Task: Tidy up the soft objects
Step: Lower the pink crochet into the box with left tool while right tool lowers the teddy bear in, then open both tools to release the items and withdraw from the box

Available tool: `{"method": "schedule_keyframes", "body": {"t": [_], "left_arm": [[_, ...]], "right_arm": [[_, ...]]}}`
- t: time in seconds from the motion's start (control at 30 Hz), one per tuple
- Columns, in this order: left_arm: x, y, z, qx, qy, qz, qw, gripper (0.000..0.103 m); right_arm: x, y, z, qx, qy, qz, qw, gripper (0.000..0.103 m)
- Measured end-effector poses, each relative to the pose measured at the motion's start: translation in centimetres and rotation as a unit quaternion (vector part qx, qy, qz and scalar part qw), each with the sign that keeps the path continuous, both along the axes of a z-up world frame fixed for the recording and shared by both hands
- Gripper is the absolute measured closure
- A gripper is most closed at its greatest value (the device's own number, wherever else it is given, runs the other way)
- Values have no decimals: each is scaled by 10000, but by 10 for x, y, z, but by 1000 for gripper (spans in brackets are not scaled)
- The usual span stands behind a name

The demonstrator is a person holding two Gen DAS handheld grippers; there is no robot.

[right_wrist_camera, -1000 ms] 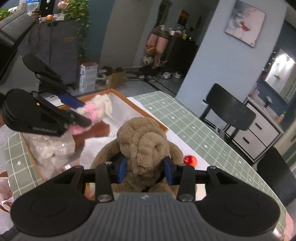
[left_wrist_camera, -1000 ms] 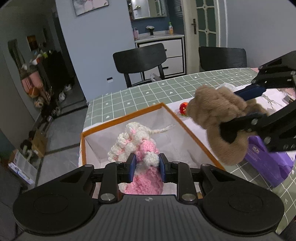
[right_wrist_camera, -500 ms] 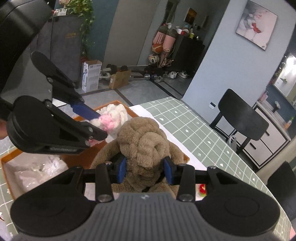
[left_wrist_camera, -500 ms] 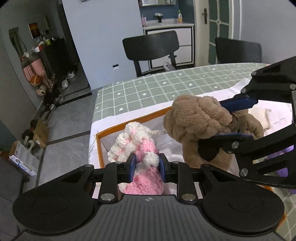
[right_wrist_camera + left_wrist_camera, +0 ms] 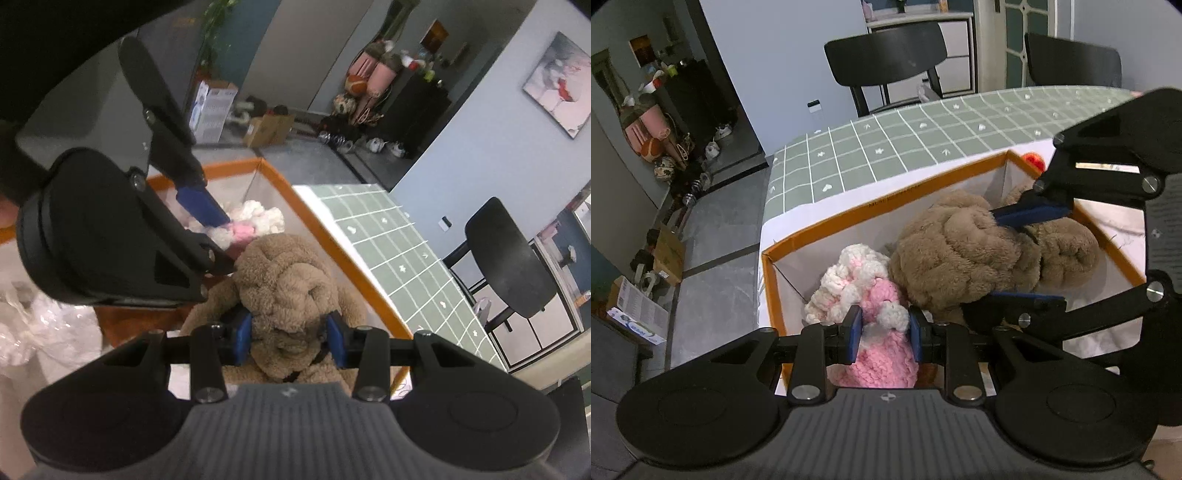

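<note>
My left gripper [image 5: 884, 334] is shut on a pink and white knitted toy [image 5: 866, 291], held inside the orange-rimmed box [image 5: 886, 210] near its left corner. My right gripper [image 5: 290, 338] is shut on a brown plush toy [image 5: 288, 280], held inside the same box beside the knitted toy. In the left wrist view the brown plush [image 5: 960, 254] sits right of the knitted toy, touching it, with the right gripper [image 5: 1028, 254] clamped across it. In the right wrist view the knitted toy [image 5: 255, 221] shows beyond the plush, with the left gripper [image 5: 218, 236] on it.
The box [image 5: 332, 254] stands near the corner of a table with a green checked cloth [image 5: 923, 140]. A small red object [image 5: 1034, 160] lies behind the box. Crumpled clear plastic [image 5: 33, 332] lies left of the plush. Two black chairs [image 5: 886, 62] stand behind the table.
Both grippers have moved down into the box with their toys. The brown plush has gone from above the box's right side to inside it, beside the knitted toy.
</note>
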State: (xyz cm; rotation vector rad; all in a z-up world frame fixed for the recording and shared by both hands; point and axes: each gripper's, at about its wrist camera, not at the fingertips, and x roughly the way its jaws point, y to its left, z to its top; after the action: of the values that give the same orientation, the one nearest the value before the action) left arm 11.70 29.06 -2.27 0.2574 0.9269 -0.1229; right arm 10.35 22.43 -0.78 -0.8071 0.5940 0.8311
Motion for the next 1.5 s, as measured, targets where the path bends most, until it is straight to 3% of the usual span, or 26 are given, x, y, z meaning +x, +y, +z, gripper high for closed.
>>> {"method": "schedule_keyframes", "body": {"t": [0.6, 0.87, 0.97, 1.03, 1.17, 1.23, 1.3, 1.43, 1.5], "left_arm": [[12, -1, -16, -27, 285, 87, 9996, 69], [17, -1, -17, -65, 358, 259, 9990, 59], [16, -3, -18, -24, 350, 239, 9991, 56], [16, -4, -18, -43, 338, 238, 9991, 50], [13, -5, -17, -54, 274, 258, 9993, 49], [10, -6, -16, -55, 251, 239, 9994, 48], [6, -6, -13, -67, 237, 220, 9995, 46], [0, -5, -2, -6, 70, 279, 9996, 26], [-4, -5, 3, 6, 11, 275, 9996, 24]], "right_arm": [[25, 13, -35, -546, 509, 63, 9972, 59], [35, 16, -35, -684, 791, 28, 9945, 57], [37, 14, -33, -652, 836, 7, 9944, 46], [37, 12, -33, -618, 831, -26, 9946, 44], [39, 13, -33, -554, 752, -64, 9956, 39], [38, 13, -33, -566, 631, -60, 9964, 30], [36, 12, -32, -578, 557, -45, 9968, 28], [32, 7, -27, -536, 491, 21, 9974, 20], [29, 3, -22, -462, 420, 66, 9980, 17]]}}
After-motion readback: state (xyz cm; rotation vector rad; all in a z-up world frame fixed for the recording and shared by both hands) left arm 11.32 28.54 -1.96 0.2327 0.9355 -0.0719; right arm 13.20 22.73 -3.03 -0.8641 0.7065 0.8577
